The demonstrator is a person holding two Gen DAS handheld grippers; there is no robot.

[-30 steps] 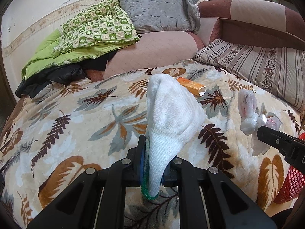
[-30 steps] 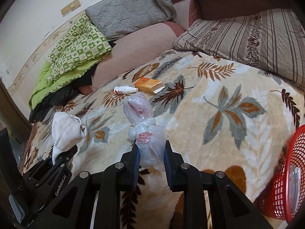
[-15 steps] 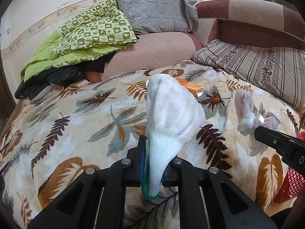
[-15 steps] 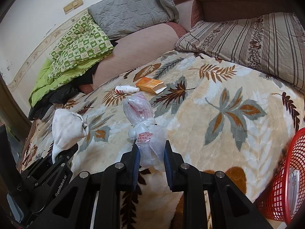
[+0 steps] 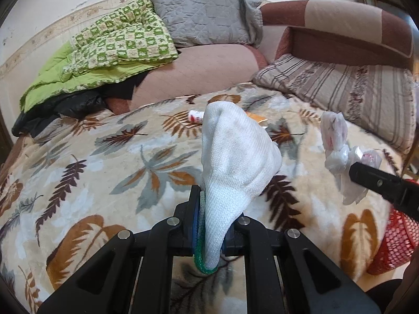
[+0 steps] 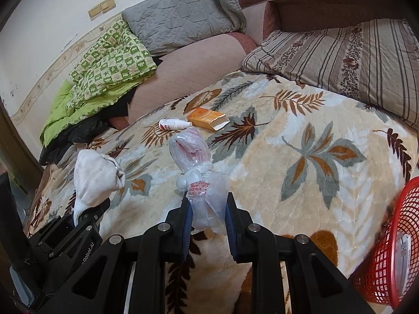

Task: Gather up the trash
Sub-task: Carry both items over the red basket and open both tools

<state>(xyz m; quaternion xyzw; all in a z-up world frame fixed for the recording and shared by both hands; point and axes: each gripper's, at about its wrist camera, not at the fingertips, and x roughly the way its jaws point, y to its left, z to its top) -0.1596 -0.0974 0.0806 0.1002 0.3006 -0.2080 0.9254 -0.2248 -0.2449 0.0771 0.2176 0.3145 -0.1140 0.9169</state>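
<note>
Left wrist view: left gripper (image 5: 209, 225) is pinched tight on the cuff end of a white knitted glove (image 5: 233, 157), green-trimmed at the hem; the glove body stands up above the jaws, clear of the leaf-print blanket (image 5: 104, 162). Held by the cuff, probably because that thin edge is the easiest part to nip. At the right edge, one finger of the right gripper (image 5: 377, 183) shows with a knotted plastic bag (image 5: 337, 154) in it. Part of a red mesh basket (image 5: 395, 243) sits low right — likely the trash bin.

Right wrist view: right gripper (image 6: 207, 214) is closed on the lower part of the plastic bag (image 6: 199, 180), pads pressing its sides, the knot and puffed top above them. Bag is off the blanket. Basket (image 6: 385, 256) stands at the bed edge, near this gripper.

Count: one glove, one bag, both in hand; still on the blanket — one small white bottle (image 6: 172, 124) and one orange carton (image 6: 208, 118), lying just beside each other. One basket.
</note>
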